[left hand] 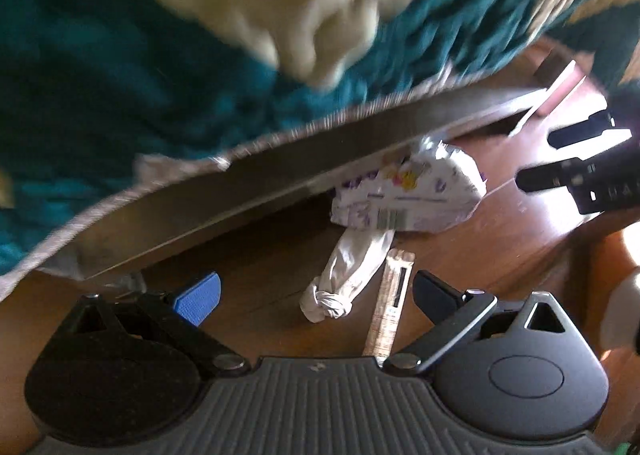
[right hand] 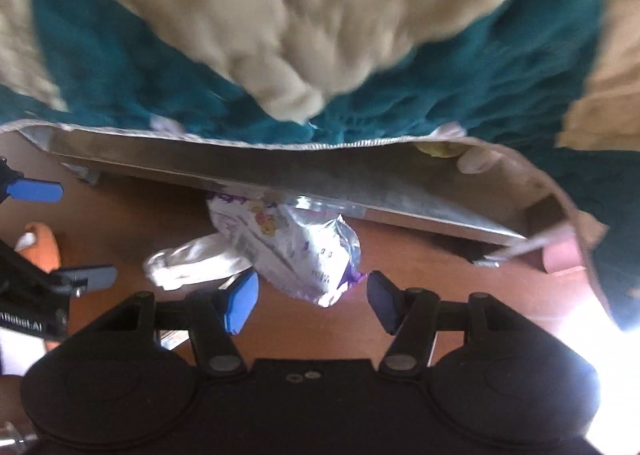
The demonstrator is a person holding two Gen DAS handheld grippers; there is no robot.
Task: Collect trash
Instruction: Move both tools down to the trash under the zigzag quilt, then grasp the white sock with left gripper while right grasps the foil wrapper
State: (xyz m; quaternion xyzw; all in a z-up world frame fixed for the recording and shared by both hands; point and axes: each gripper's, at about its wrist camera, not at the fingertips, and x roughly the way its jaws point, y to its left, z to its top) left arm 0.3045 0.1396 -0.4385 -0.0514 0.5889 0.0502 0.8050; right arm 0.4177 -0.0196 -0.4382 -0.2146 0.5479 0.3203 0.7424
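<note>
Wooden floor [left hand: 500, 255] beside bed [right hand: 360, 35]: crumpled printed wrapper [right hand: 292, 247], knotted white bag [left hand: 344, 279], paper sachet [left hand: 390, 311]. Left tongs [left hand: 316, 295] and right tongs [right hand: 312, 301] both agape, empty, above the litter.

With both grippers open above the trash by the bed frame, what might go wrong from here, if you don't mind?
1. The printed wrapper is partly tucked under the bed frame, so the right gripper may knock the frame or push the wrapper further under.
2. The knotted white bag, the paper stick packet and the wrapper lie close together; the left gripper may catch two at once or flick one aside.
</note>
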